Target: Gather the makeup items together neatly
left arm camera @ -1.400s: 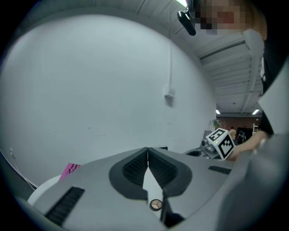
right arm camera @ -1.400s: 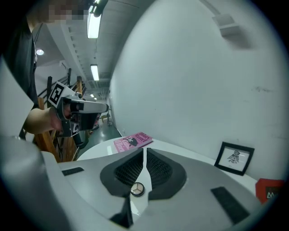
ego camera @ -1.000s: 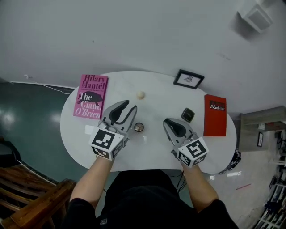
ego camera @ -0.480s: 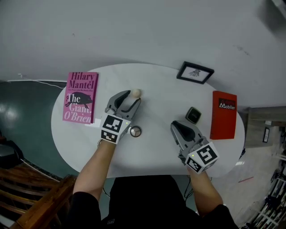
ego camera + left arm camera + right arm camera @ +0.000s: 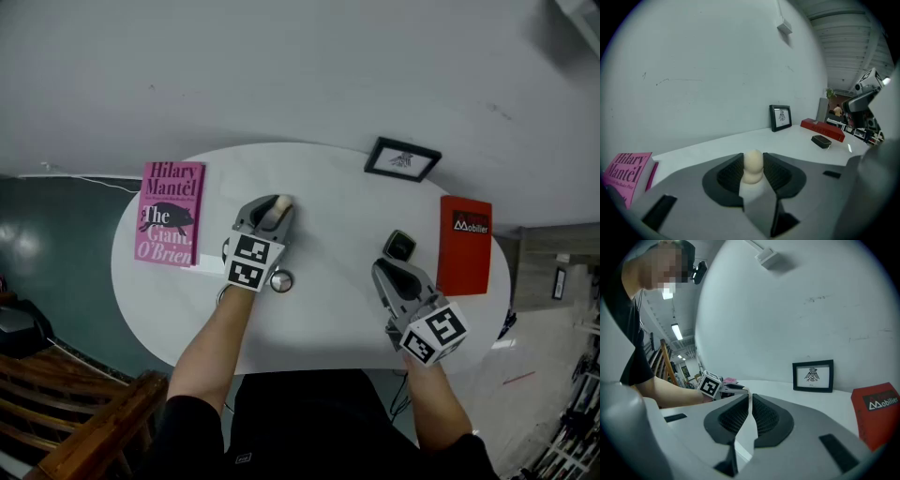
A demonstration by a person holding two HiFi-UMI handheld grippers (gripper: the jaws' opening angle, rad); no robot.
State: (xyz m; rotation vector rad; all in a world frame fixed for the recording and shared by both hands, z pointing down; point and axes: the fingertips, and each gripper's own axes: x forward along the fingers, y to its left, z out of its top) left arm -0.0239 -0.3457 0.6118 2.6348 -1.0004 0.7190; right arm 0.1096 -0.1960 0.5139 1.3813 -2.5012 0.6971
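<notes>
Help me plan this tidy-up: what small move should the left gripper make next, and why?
The left gripper's jaws have just been closing and now pinch the cream makeup sponge, far back on the white table, apart from the small round pot and the black compact. So probably: lift the sponge and carry it to the round pot.
</notes>
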